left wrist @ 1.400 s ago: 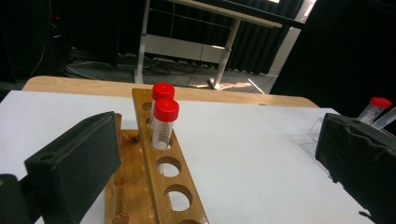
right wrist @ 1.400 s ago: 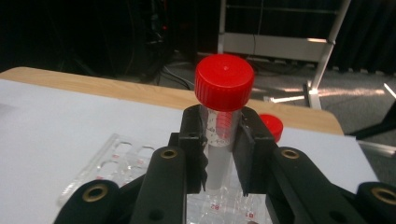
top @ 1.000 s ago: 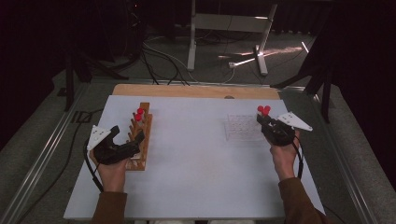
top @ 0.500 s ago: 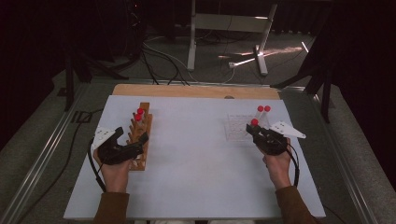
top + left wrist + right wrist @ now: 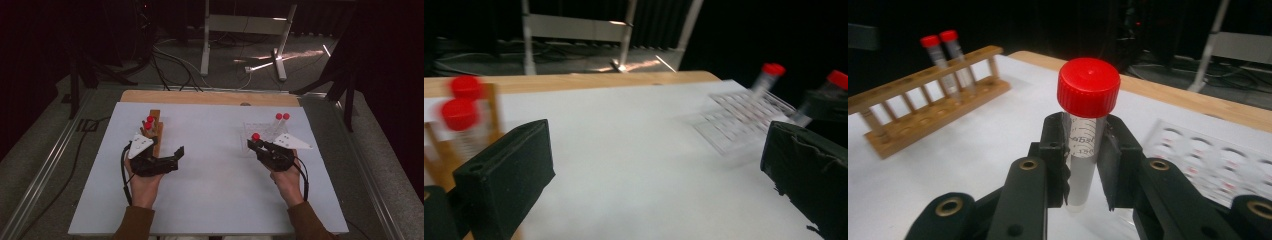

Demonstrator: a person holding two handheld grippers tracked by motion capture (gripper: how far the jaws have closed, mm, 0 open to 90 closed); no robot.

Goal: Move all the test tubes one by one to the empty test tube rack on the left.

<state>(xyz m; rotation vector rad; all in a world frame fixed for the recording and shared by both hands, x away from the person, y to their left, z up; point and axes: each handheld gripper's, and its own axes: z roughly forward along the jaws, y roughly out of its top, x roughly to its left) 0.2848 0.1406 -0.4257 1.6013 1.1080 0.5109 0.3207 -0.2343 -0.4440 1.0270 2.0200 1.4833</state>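
My right gripper (image 5: 261, 146) is shut on a clear tube with a red cap (image 5: 255, 136), held upright just left of the clear plastic rack (image 5: 250, 131). In the right gripper view the tube (image 5: 1083, 150) stands pinched between both jaws of that gripper (image 5: 1083, 165). Two more red-capped tubes (image 5: 281, 117) stand in the clear rack. My left gripper (image 5: 176, 159) is open and empty, pointing right beside the wooden rack (image 5: 156, 131), which holds red-capped tubes (image 5: 149, 120). Its jaws stand wide apart around the gripper's middle (image 5: 654, 190).
The white mat (image 5: 215, 200) lies on a table with a wooden strip (image 5: 210, 97) along its far edge. Cables and a metal stand (image 5: 207, 35) are on the floor beyond. The wooden rack (image 5: 923, 110) has several vacant holes.
My right gripper has carried the tube away from the clear rack, leftward and nearer. My left gripper has shifted right, away from the wooden rack, still open.
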